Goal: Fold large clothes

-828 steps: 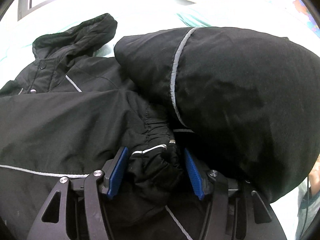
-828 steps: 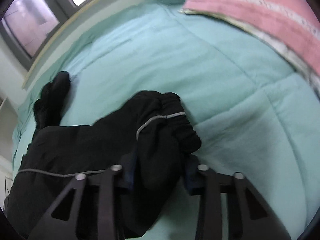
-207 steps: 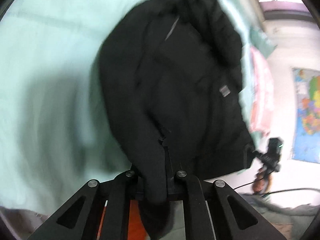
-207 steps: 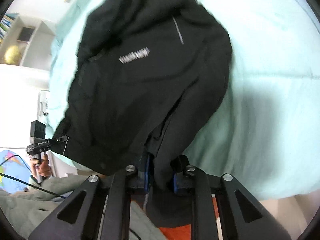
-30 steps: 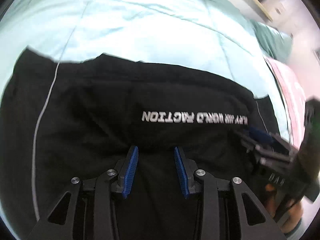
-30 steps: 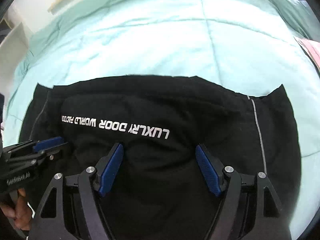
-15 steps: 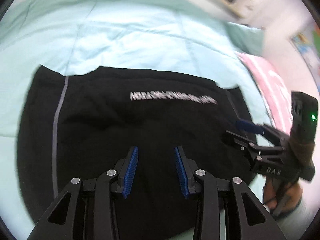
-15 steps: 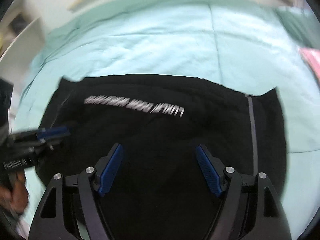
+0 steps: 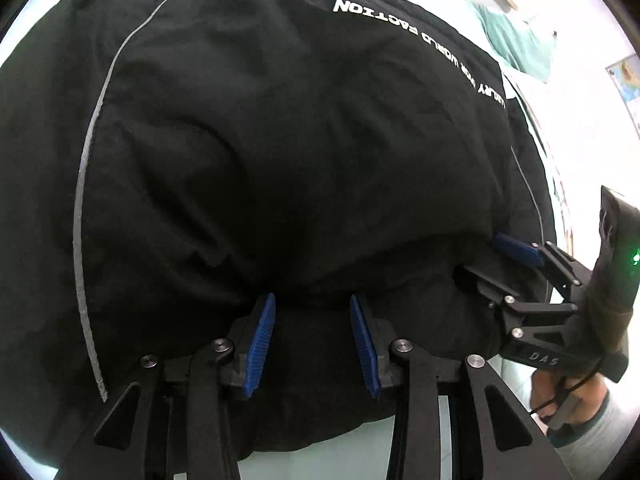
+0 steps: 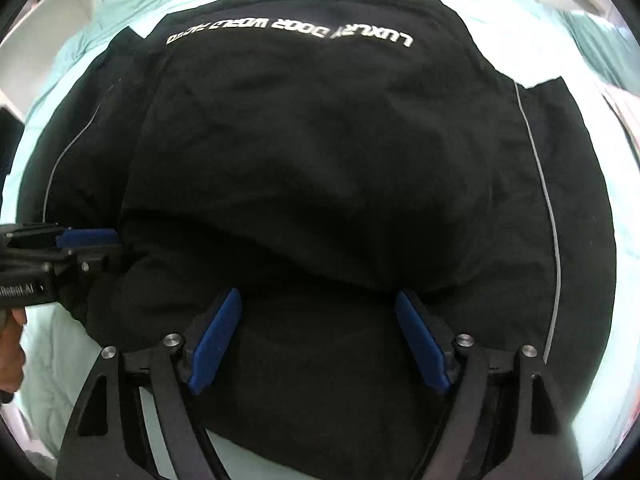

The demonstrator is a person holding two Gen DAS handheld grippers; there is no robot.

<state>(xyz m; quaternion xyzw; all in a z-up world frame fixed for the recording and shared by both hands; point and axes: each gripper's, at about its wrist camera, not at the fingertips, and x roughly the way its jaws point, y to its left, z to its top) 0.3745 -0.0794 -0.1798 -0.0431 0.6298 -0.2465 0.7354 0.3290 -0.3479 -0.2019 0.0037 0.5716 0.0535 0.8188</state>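
A black jacket [image 10: 340, 168] lies folded on a pale green bed cover [image 10: 520, 16], filling most of both wrist views. White lettering [image 10: 288, 30] runs across its far part, upside down to the cameras, and a thin grey stripe [image 9: 86, 184] curves down each side. The top layer is puffed up and ends in a rounded fold close to both grippers.

The left gripper [image 9: 312, 344] points steeply down at the near edge of the jacket. Its blue pads [image 9: 260, 344] stand partly apart, with only the cloth's surface beneath them and nothing pinched. The right gripper [image 10: 316, 340] hangs over the same edge, just beside the left one. Its jaws have just been opening and now stand wide, with nothing clamped between them. In the left wrist view the right gripper shows at the jacket's right side, held by a hand [image 9: 568, 400].
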